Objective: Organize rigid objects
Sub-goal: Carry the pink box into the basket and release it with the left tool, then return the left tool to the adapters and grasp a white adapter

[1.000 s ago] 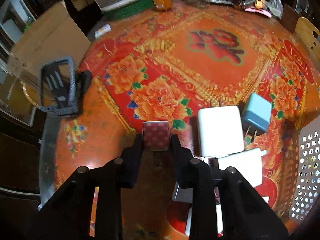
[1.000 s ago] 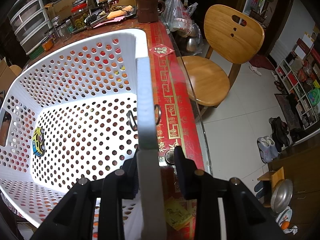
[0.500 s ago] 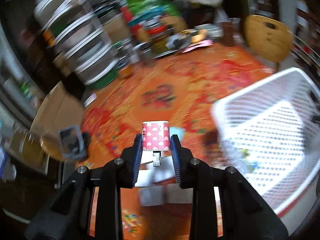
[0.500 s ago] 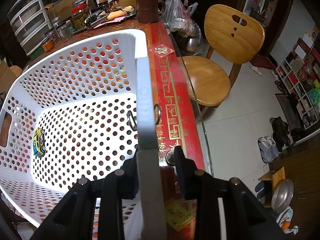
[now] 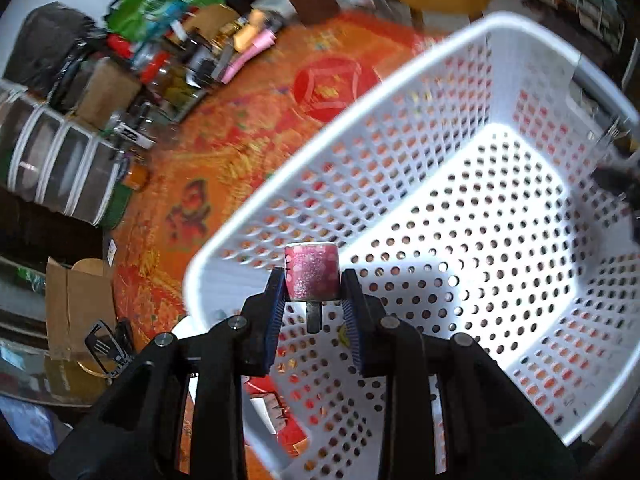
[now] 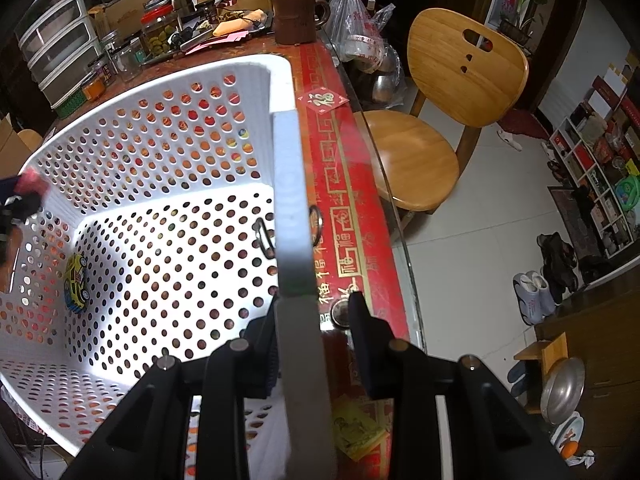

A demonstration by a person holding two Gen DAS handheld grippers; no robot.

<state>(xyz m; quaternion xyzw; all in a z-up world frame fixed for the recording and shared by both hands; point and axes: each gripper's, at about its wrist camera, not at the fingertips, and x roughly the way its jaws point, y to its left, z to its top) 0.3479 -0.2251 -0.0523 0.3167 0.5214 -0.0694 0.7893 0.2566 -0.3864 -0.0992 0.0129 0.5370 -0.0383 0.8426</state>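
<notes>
My left gripper (image 5: 313, 306) is shut on a small pink patterned charger (image 5: 311, 276) with its prongs pointing back toward me, and holds it in the air over the near-left part of the white perforated basket (image 5: 492, 92). My right gripper (image 6: 316, 320) straddles the right rim of the same basket (image 6: 290, 184), one finger inside and one outside; the jaws stand apart around the rim. A yellow toy car (image 6: 77, 283) lies against the basket's left inner wall. The left gripper shows blurred at the basket's far left edge (image 6: 24, 196).
The basket stands on a red and orange floral table (image 5: 224, 168). Jars, boxes and plastic drawers (image 6: 60, 52) crowd the table's back. White chargers (image 5: 264, 408) lie by the basket's near-left corner. A wooden chair (image 6: 440, 120) stands beside the glass table edge.
My left gripper has lifted the pink charger off the table and swung it right, over the basket. My right gripper has stayed on the basket's rim.
</notes>
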